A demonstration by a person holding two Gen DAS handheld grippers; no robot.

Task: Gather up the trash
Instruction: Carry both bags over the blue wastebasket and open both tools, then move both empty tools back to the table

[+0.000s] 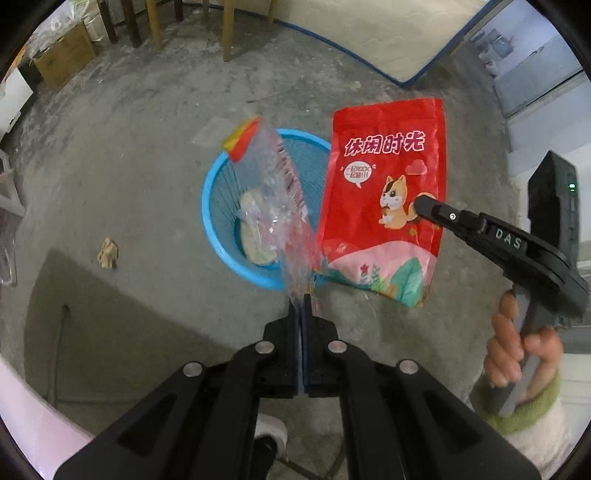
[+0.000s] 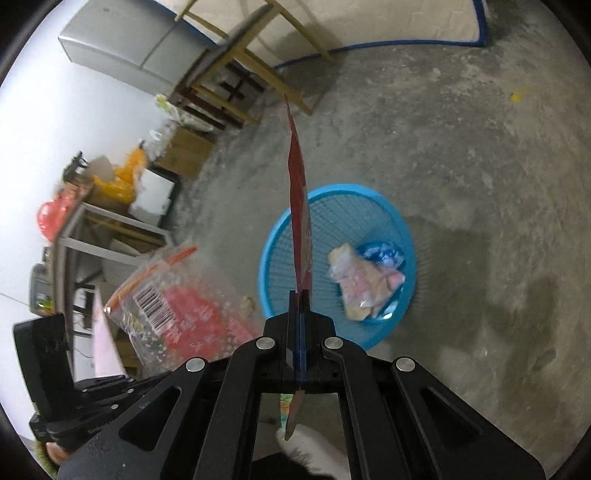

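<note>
My left gripper (image 1: 300, 301) is shut on a clear plastic wrapper (image 1: 275, 192) with a red and yellow top, held above the blue basket (image 1: 214, 221). My right gripper (image 2: 300, 295) is shut on a red snack bag (image 1: 384, 192) with a cartoon cat, held just right of the wrapper over the basket's edge. In the right wrist view the red bag (image 2: 299, 206) shows edge-on, the wrapper (image 2: 173, 314) at the left, and the basket (image 2: 369, 199) below holds crumpled wrappers (image 2: 365, 280). A crumpled paper scrap (image 1: 108, 253) lies on the floor left of the basket.
Bare concrete floor (image 1: 147, 147) all around. Wooden chair legs (image 1: 229, 29) and a cardboard box (image 1: 64, 55) stand at the back. A mattress with blue edging (image 1: 369, 33) lies at the back right. A cluttered table (image 2: 74, 229) stands at the left.
</note>
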